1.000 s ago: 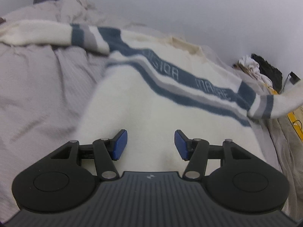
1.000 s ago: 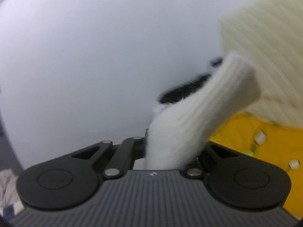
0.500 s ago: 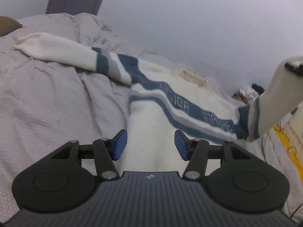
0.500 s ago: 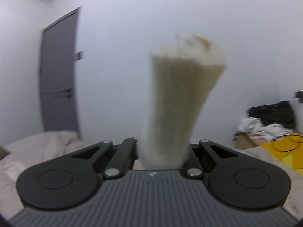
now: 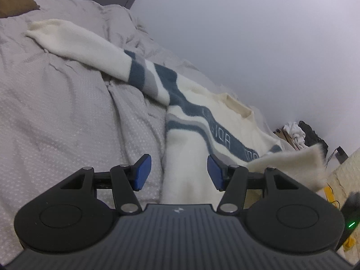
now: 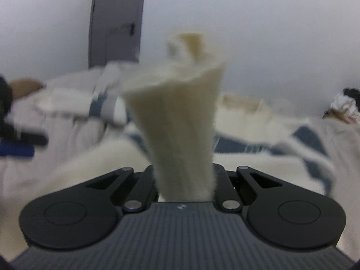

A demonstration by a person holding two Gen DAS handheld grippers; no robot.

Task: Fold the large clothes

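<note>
A cream sweater (image 5: 193, 121) with blue and grey chest stripes lies spread on the bed, one sleeve (image 5: 76, 45) stretched toward the upper left. My left gripper (image 5: 178, 172) hovers open over the sweater's lower body, and its blue pads (image 5: 142, 172) press on nothing. My right gripper (image 6: 184, 180) is shut on the other sleeve's cuff (image 6: 180, 123), which stands up from between its fingers. In the left wrist view that cuff (image 5: 292, 164) hangs over the sweater's right side. The right wrist view is blurred and shows the sweater body (image 6: 247, 135) below.
A grey quilted bedspread (image 5: 56, 123) covers the bed, with a brown pillow (image 5: 15, 2) at the far corner. A grey door (image 6: 114, 22) stands behind the bed. A heap of dark and white clothes (image 5: 301, 135) sits on a box by the wall at right.
My right gripper has swung down and across with the cuff, from facing the wall to over the sweater's body. The left gripper has drawn back toward the sweater's left edge, still open.
</note>
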